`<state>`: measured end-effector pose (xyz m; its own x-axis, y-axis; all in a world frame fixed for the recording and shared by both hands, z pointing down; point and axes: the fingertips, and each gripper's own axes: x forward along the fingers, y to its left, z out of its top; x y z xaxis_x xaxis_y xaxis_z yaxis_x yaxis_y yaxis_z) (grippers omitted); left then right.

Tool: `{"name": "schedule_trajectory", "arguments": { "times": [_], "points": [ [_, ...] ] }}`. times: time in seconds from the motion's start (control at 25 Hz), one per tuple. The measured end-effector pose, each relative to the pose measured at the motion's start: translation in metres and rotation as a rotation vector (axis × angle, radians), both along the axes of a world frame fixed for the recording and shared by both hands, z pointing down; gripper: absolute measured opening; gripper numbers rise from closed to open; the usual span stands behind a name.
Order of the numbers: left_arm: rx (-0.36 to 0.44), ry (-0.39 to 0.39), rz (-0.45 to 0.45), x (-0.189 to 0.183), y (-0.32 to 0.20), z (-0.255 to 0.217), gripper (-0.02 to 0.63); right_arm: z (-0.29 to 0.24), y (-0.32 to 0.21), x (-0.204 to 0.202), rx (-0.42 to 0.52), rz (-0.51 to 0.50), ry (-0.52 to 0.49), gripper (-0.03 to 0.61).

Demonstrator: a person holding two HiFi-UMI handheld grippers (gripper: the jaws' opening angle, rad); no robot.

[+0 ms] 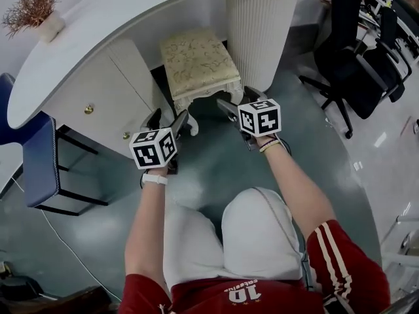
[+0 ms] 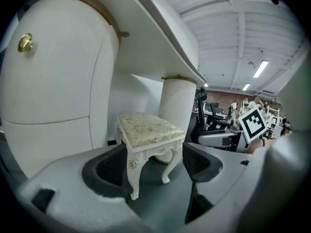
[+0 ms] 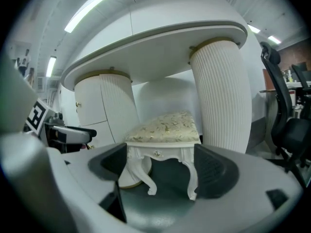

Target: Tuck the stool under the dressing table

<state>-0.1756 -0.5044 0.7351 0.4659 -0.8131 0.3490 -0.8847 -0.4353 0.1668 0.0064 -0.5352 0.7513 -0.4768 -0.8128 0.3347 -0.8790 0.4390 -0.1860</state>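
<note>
Under the desk (image 1: pixel 85 25) the stool (image 1: pixel 196 61) seems partly tucked; jaws of left gripper (image 1: pixel 167 120) and right gripper (image 1: pixel 239 102) gape empty — a skewed push may hit the pedestal (image 1: pixel 258 31).

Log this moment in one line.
stool: partly under dressing table | left tongs: open, empty | right tongs: open, empty | both: short of stool

The person wore a red shirt with white-striped sleeves (image 1: pixel 353 267) and white shorts (image 1: pixel 255 241). The grey left gripper (image 1: pixel 167 120) and grey right gripper (image 1: pixel 240 103) each bore a black-and-white marker cube (image 1: pixel 260 117).
</note>
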Motion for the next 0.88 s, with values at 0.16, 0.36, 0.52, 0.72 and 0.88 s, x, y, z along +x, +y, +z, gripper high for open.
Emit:
{"name": "schedule_trajectory", "arguments": {
  "times": [0.16, 0.36, 0.52, 0.72, 0.88],
  "points": [
    [0.007, -0.017, -0.004, -0.004, 0.023, -0.019, 0.354, -0.011, 0.027, 0.004, 0.0, -0.025, 0.009, 0.42],
    [-0.02, -0.06, 0.044, 0.001, 0.077, -0.073, 0.354, -0.053, 0.077, 0.008, -0.069, -0.051, 0.022, 0.42],
    [-0.03, -0.159, 0.135, 0.002, 0.131, -0.142, 0.354, -0.128, 0.124, 0.014, -0.113, -0.05, 0.021, 0.422],
    [-0.029, -0.229, 0.192, -0.008, 0.209, -0.259, 0.354, -0.252, 0.203, 0.011, -0.143, -0.029, -0.054, 0.422],
    [0.009, -0.259, 0.223, -0.006, 0.275, -0.365, 0.354, -0.35, 0.288, 0.0, -0.143, -0.062, -0.034, 0.422]
  ]
}}
